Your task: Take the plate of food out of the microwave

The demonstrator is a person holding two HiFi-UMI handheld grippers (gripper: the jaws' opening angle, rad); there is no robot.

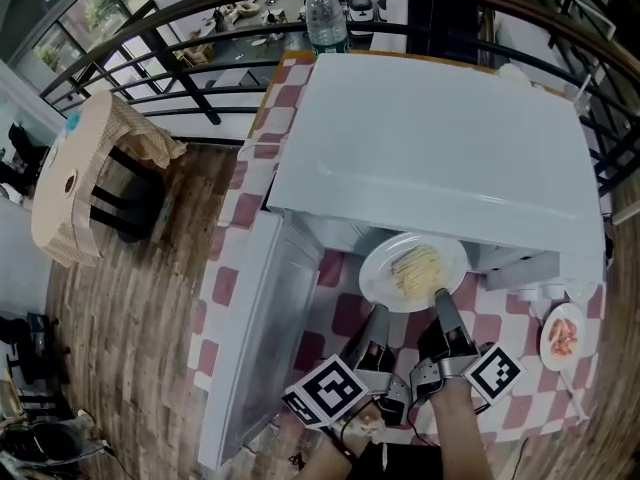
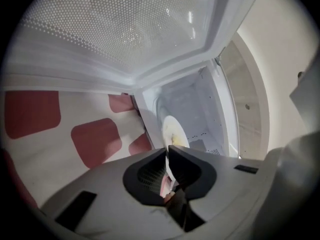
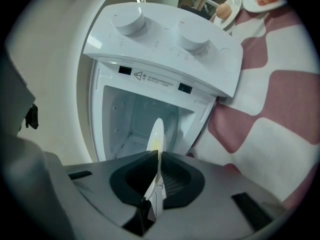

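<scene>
At the far left we see a tan woven wicker stool (image 1: 75, 178) on the brown wooden plank floor (image 1: 130, 318). Next comes the red-and-white checked tablecloth (image 1: 225, 278). On it sits the white box-shaped microwave (image 1: 440, 138), its white door (image 1: 250, 338) swung open to the left. A clear plastic water bottle (image 1: 325, 13) stands behind the microwave's back left corner.

The round white plate of pale yellow shredded food (image 1: 412, 270) is at the microwave's mouth. Its far edge lies under the front lip of the microwave's top, and the rest sticks out over the checked cloth. Our left gripper (image 1: 377, 313) is clenched on the plate's near-left rim, and in the left gripper view its jaws press on the thin white edge from both sides. Our right gripper (image 1: 441, 296) grasps the near-right rim the same way. In the right gripper view we see the plate edge-on, pinched between the jaws, with the open cavity behind it and two round white dials (image 3: 129, 21) on the panel beside the cavity.

Farthest right, a small white plate of red food (image 1: 563, 336) rests on the cloth near the microwave's front right corner.
</scene>
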